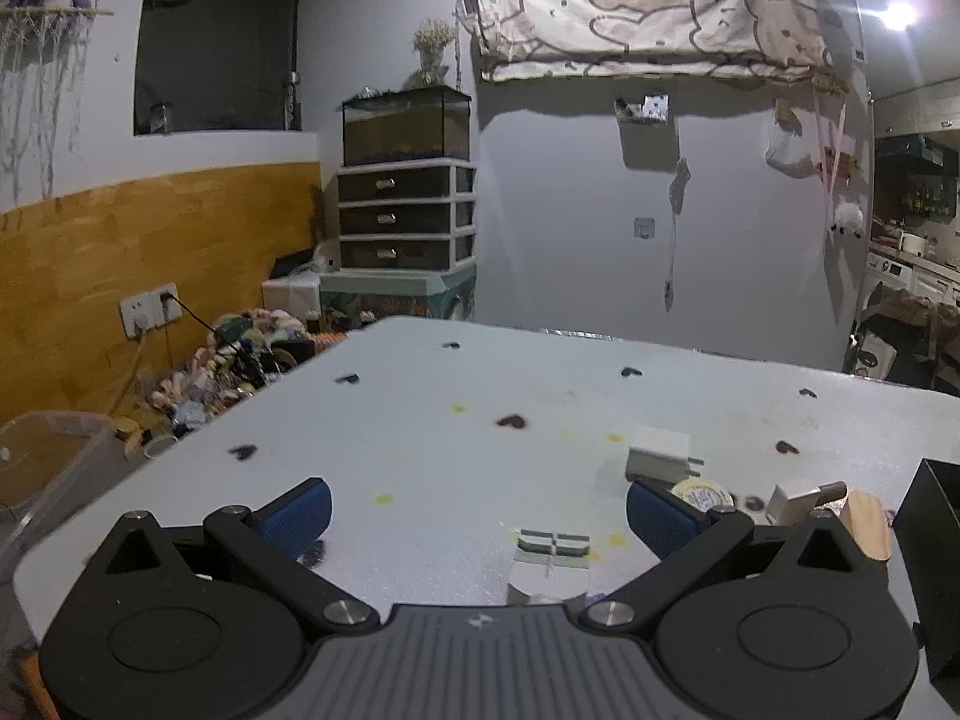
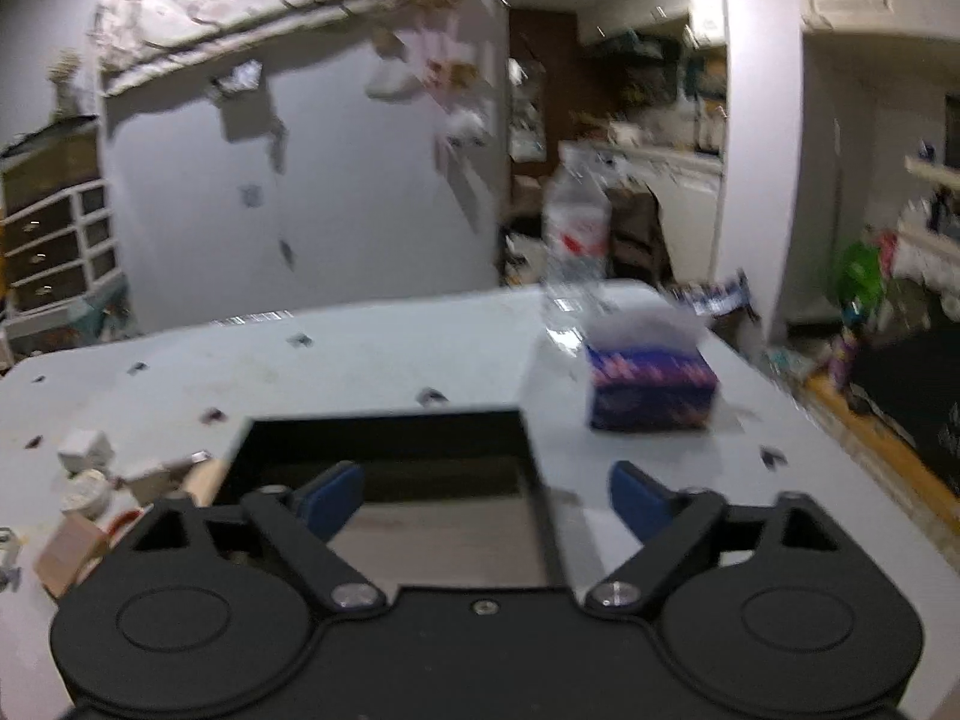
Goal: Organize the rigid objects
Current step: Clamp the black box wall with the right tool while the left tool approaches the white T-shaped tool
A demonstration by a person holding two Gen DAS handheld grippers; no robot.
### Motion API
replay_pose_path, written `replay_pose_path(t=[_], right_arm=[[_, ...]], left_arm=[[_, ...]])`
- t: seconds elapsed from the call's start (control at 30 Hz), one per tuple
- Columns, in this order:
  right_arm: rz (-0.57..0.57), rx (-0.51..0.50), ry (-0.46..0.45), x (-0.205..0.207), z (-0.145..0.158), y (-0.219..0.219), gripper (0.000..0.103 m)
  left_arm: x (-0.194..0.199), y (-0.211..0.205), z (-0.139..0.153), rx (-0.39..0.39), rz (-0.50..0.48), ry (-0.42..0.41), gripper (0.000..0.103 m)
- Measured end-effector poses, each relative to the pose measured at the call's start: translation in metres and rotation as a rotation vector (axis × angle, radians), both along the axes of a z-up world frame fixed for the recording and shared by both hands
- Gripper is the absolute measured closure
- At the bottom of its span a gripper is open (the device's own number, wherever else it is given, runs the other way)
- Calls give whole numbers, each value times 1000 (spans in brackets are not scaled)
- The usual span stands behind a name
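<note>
Rigid objects, assorted, lay clustered on the white tabletop [image 1: 420, 420] at about three o'clock of the left gripper [image 1: 479, 516]: white plug adapter [image 1: 657, 453], prongs pointing toward three o'clock; round tape roll [image 1: 702, 493], flat; small wooden blocks [image 1: 864, 525]; grey-and-white striped piece [image 1: 553, 546] at twelve o'clock, between the spread, empty jaws. Open room ran to the far tabletop edge. Black open box [image 2: 384, 420] sat at twelve o'clock of the right gripper [image 2: 486, 501], which was spread and empty, one finger over the box. Blue carton [image 2: 651, 387] stood at one o'clock, near the right edge. View blurred.
</note>
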State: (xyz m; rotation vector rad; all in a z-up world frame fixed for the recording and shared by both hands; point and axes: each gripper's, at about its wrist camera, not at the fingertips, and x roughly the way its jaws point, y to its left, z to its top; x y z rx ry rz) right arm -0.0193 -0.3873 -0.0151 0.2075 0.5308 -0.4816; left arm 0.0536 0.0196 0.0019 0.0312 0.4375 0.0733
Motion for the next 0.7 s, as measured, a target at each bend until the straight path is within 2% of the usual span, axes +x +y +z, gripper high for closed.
replay_pose_path(t=[0.03, 0.1, 0.13, 0.2, 0.37, 0.6, 0.7], right_arm=[[-11, 9, 13, -1, -4, -5, 21], [-25, 25, 38, -2, -13, -13, 39], [-30, 43, 44, -4, -17, -18, 43], [-32, 80, 49, -6, -25, -28, 58], [-5, 116, 61, 0, -39, -36, 80], [18, 115, 79, 11, -46, -33, 92], [20, 113, 86, 13, -46, -34, 94]], left_arm=[[3, -1, -4, -3, -7, 11, 0], [8, -5, -12, 0, -22, 39, 0], [10, -7, -16, 2, -26, 53, 0], [14, -10, -24, 9, -25, 84, 0], [24, -13, -44, -7, -35, 151, 7], [42, -17, -58, -31, -58, 206, 22], [52, -23, -61, -15, -79, 222, 24]])
